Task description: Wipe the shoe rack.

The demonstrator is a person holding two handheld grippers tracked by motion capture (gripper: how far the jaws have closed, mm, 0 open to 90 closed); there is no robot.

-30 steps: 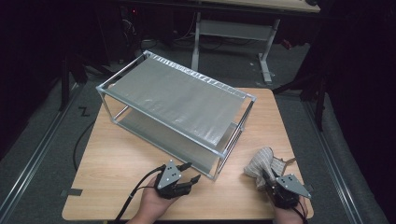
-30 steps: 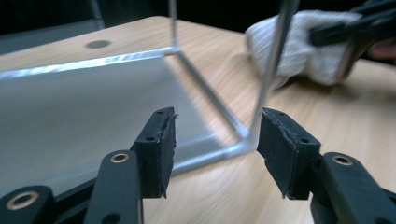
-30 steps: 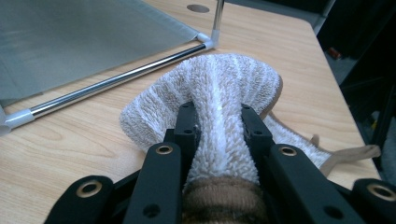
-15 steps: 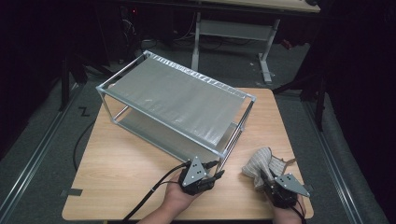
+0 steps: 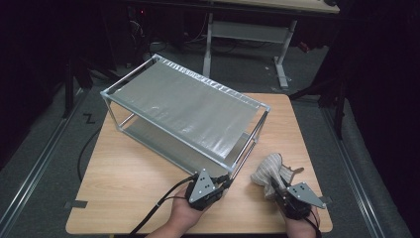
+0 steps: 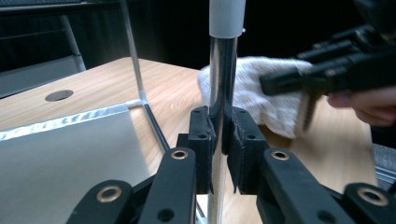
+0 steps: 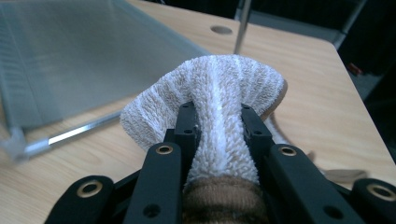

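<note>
Table point(image 5: 129, 178): rectangular, pale wood-grain top, matte. Rack point(image 5: 188, 106): two-tier, rectangular, brushed grey metal shelves in a slim silver tube frame, set askew mid-table. Corner post point(image 6: 222, 74): round polished chrome tube, upright at the rack's near corner. Cloth point(image 7: 219, 88): ribbed off-white terry with brown edge, bunched, at the table's near right, just beside the post. Left gripper point(image 6: 223, 135): black jaws just closed, clamped on the post. Right gripper point(image 7: 218, 133): jaws pinching the cloth.

Glossy chrome metal post point(image 6: 221, 84) sitting between left gripper point(image 6: 223, 135) matt pads; rough terry cloth point(image 7: 219, 93) bulging between right gripper point(image 7: 218, 126) pads.
</note>
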